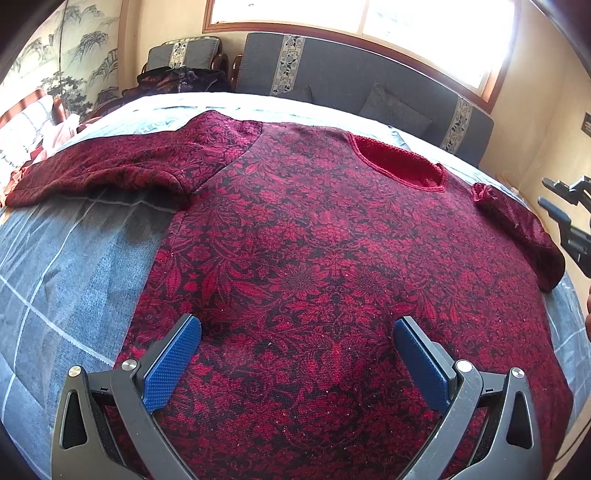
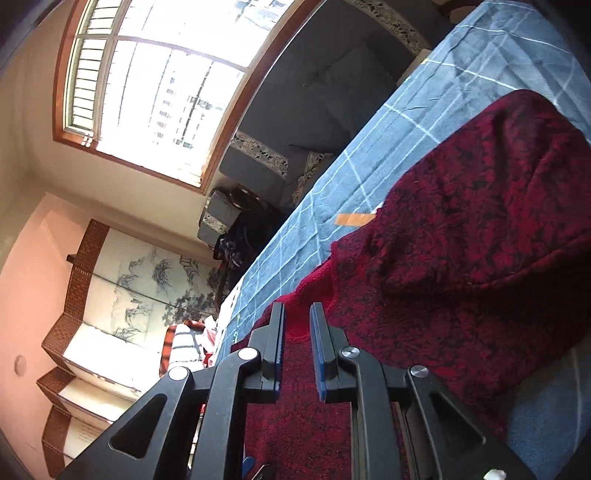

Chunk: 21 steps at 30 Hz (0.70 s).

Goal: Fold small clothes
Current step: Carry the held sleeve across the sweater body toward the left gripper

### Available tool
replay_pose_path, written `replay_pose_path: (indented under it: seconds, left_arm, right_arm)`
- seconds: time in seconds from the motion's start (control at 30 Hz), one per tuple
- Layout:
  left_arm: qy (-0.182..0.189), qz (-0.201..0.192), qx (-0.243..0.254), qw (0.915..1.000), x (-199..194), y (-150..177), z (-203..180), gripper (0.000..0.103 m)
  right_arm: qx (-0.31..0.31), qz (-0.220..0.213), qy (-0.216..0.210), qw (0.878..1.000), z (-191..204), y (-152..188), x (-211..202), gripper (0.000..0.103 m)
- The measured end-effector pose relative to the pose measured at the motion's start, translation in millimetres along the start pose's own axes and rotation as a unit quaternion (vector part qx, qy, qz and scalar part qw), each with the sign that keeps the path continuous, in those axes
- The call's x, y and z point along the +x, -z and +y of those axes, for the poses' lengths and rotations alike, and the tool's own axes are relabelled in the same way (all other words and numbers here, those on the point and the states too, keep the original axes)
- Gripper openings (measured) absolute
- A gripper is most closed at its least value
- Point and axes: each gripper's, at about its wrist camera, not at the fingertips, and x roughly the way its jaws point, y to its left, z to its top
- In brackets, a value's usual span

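1. The left claw (image 1: pixel 297 338) hung over the lower body of the sweater (image 1: pixel 332 258), its blue pads (image 1: pixel 173 365) spread wide apart with nothing between them but the knit below.
2. The right claw (image 2: pixel 297 317) had its pads a narrow gap apart, clamped on nothing; red cloth near the neckline (image 2: pixel 299 325) showed through the gap, and whether the tips touched it could not be told.
3. In the left wrist view the right claw (image 1: pixel 554 201) sat off the sweater's right edge, just beyond the folded sleeve.
4. The red-and-black floral sweater lay flat on the bed (image 1: pixel 55 258), collar (image 1: pixel 399 162) away from the left claw, one sleeve (image 1: pixel 110 166) stretched out to the left, the other sleeve (image 1: pixel 517 236) doubled back on the right shoulder.
5. Bare blue checked bedcover (image 2: pixel 332 177) ran to the left of the garment and past its collar; the right side lay close to the bed's edge.
6. A grey sofa (image 1: pixel 369 81) stood beyond the bed, under the window (image 1: pixel 351 14).
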Motion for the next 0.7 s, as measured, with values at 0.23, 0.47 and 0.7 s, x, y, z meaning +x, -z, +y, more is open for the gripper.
replay_pose_path:
  seconds: [0.23, 0.47, 0.7]
  left_arm:
    - [0.004, -0.002, -0.005, 1.0, -0.6, -0.5, 2.1, 0.103]
    - [0.01, -0.004, -0.009, 0.9999, -1.8, -0.3, 3.4, 0.103]
    - [0.012, -0.004, -0.011, 0.9999, -2.0, -0.5, 3.2, 0.103]
  right_arm:
    - [0.077, 0.0, 0.056, 0.995, -44.6, 9.3, -4.1, 0.046]
    - [0.127, -0.051, 0.108, 0.985, -65.1, 9.3, 3.0, 0.052]
    - [0.174, -0.119, 0.099, 0.973, -85.3, 5.3, -2.0, 0.059]
